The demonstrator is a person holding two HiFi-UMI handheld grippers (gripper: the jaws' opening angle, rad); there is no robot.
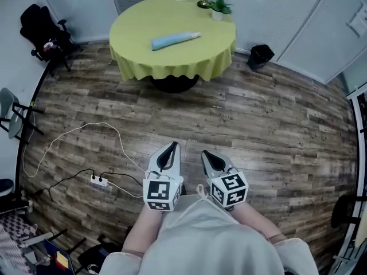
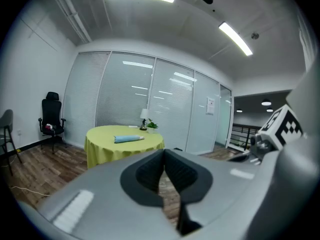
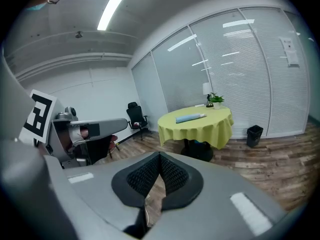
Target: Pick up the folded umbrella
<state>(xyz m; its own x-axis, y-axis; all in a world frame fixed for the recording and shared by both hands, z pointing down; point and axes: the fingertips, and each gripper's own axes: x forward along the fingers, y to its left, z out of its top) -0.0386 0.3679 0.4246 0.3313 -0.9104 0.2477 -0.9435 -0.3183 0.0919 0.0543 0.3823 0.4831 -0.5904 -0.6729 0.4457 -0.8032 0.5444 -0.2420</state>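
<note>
The folded light-blue umbrella point(image 1: 174, 39) lies on a round table with a yellow-green cloth point(image 1: 137, 53) at the far side of the room. It also shows small and far off as the umbrella point(image 2: 128, 139) in the left gripper view and the umbrella point(image 3: 189, 117) in the right gripper view. My left gripper point(image 1: 171, 147) and right gripper point(image 1: 207, 154) are held side by side low over the wooden floor, well short of the table. Both point toward it, and their jaws meet at the tips with nothing between them.
A white cable and power strip point(image 1: 98, 180) lie on the floor at my left. A black office chair point(image 1: 43, 36) stands left of the table, a black bin point(image 1: 260, 55) to its right. A lamp and potted plant point(image 1: 217, 6) sit at the table's far edge.
</note>
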